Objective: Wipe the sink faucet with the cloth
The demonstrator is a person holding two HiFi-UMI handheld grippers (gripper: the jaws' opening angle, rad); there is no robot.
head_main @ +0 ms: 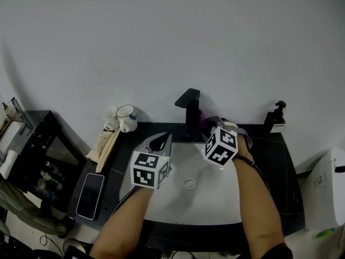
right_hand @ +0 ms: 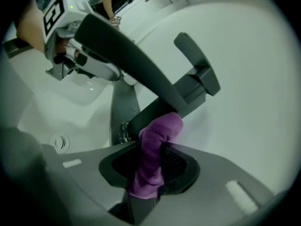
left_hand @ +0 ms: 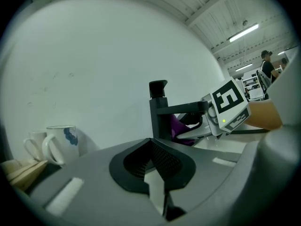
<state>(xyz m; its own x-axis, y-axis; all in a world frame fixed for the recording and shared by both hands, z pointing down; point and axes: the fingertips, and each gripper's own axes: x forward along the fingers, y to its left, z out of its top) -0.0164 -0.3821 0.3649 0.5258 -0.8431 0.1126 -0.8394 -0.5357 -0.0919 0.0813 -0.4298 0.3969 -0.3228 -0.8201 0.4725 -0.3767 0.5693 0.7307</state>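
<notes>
cloth [right_hand: 153, 159] against faucet [right_hand: 188, 93] side

A mug [head_main: 127, 117], a phone [head_main: 90, 195]; a soap dispenser [head_main: 277, 117].

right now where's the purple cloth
The purple cloth is clamped in the right gripper, pressed to the black faucet, right of it in the head view.

No legible text, label or number — anywhere.
</notes>
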